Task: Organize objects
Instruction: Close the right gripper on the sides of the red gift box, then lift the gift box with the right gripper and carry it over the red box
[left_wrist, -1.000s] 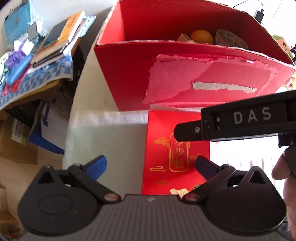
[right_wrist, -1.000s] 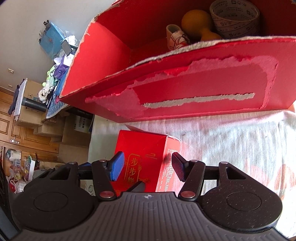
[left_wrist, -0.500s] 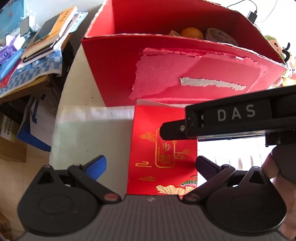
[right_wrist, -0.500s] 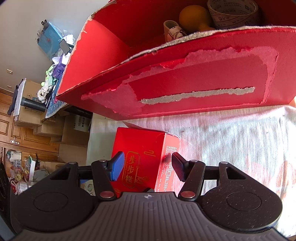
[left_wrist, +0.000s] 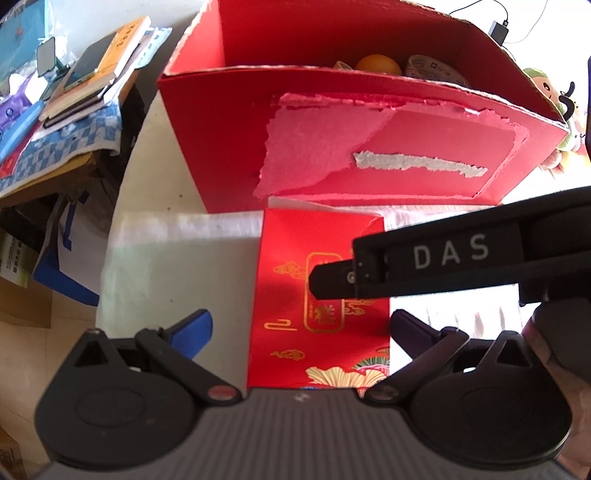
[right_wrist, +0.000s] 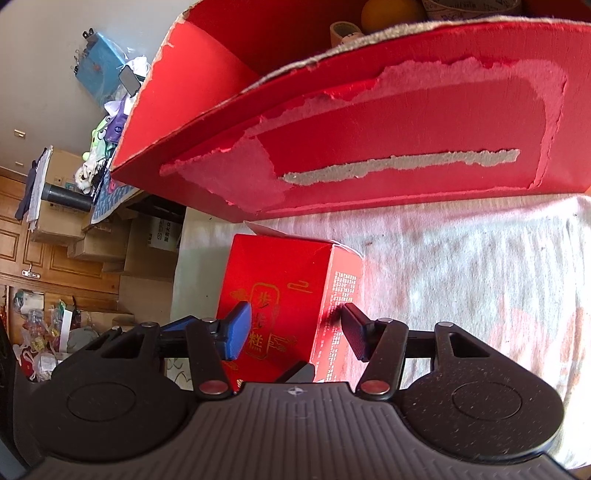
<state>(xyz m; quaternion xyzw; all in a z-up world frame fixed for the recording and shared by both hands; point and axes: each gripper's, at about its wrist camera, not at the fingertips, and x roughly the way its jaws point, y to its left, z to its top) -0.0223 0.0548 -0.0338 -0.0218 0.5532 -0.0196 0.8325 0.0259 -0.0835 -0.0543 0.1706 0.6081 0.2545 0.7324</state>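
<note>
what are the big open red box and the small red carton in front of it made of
Big open red box: looks like paperboard with a matte red facing; the facing is torn on the front, baring pinkish fibre and a grey strip beneath.
Small red carton: probably thin printed card with a smooth, slightly glossy finish; gold ornament and characters catch the light, and a thin pale flap edge shows at its far end.

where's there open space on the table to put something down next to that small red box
Bare cloth lies right of the small red box, in front of the big red carton. A smaller bare strip lies left of the box, ending at the table edge. It is crowded between box and carton, and over the box, where the right claw straddles it.
</note>
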